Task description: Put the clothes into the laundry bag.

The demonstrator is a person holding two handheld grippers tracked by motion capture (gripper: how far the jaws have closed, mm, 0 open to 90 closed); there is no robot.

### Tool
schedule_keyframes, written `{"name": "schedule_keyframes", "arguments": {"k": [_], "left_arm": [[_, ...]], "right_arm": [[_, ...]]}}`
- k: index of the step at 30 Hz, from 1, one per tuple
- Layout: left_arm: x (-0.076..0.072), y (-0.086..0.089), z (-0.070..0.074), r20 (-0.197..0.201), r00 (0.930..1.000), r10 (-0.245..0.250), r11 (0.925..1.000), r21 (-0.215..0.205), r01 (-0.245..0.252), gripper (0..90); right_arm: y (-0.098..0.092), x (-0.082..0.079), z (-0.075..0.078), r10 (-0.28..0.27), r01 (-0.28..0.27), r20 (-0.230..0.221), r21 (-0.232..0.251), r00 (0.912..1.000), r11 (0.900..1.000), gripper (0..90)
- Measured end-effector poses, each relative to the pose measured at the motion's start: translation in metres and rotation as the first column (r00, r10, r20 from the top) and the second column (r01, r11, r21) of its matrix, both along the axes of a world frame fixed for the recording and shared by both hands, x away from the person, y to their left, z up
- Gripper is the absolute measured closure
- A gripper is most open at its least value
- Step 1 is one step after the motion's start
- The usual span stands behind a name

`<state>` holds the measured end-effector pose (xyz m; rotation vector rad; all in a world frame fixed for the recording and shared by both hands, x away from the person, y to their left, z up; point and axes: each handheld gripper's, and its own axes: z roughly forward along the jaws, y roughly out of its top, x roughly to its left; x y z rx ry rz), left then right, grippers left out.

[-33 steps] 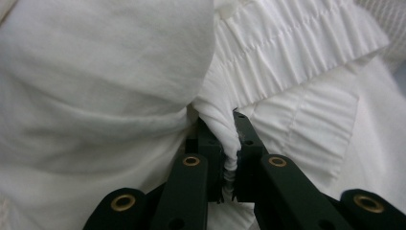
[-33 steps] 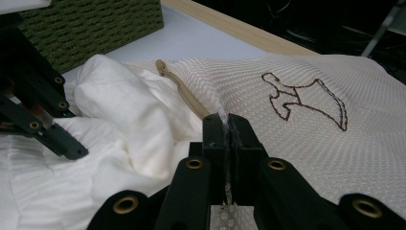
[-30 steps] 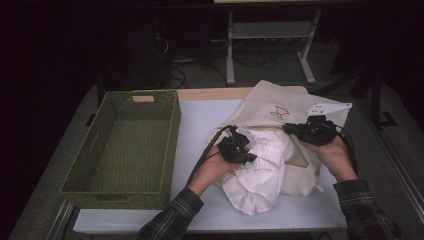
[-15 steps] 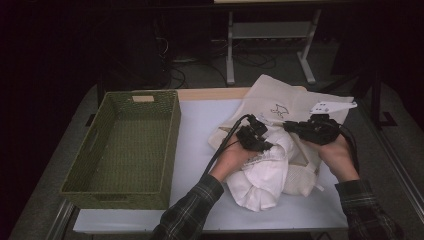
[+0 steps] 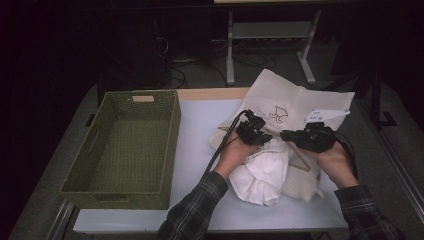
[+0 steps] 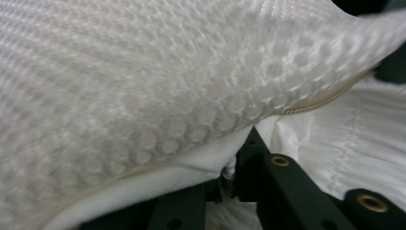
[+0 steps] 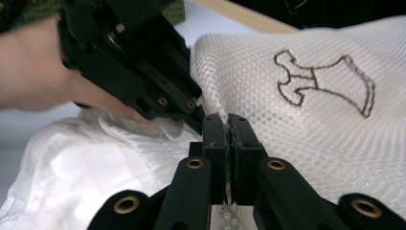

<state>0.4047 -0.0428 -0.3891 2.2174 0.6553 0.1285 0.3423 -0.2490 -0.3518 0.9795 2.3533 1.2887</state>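
At the table's right half, the right gripper [image 7: 225,143] pinches the edge of a cream mesh laundry bag [image 5: 295,100] bearing a brown line drawing, its mouth over a crumpled white cloth [image 5: 262,172]. The left gripper [image 5: 256,131], jaws just opening slightly, is half buried under mesh; its grip cannot be told. A green woven basket [image 5: 100,150] stands left.

Basket [image 5: 125,145] left of mesh bag [image 5: 295,100]; cloth [image 5: 262,172] before the bag.

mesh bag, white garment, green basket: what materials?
Mesh bag: cream synthetic-looking net, honeycomb holes, brown stitched motif. White garment: thin, soft woven fabric, probably cotton or a blend; creased, stitched seams. Basket: olive woven wicker or plastic weave; which one is unclear.
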Motion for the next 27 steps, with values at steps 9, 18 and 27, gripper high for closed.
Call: {"name": "schedule_keyframes", "arguments": {"k": [9,18,27], "left_arm": [[-0.019,0.026,0.011,-0.023,0.9995,-0.021,0.9994,0.028,0.021,51.0],[-0.046,0.066,0.026,-0.013,0.9995,-0.029,0.9994,0.017,0.029,38.2],[-0.067,0.099,0.017,-0.016,0.9998,-0.007,0.9988,0.048,0.008,27.3]], "right_arm": [[0.001,0.002,-0.009,-0.001,0.001,-0.027,-0.012,0.9996,1.0,86.5],[0.0,0.002,-0.008,-0.004,0.004,-0.021,-0.012,0.9998,1.0,86.5],[-0.001,0.002,-0.006,-0.01,0.009,-0.02,-0.011,0.9998,1.0,86.5]]}}
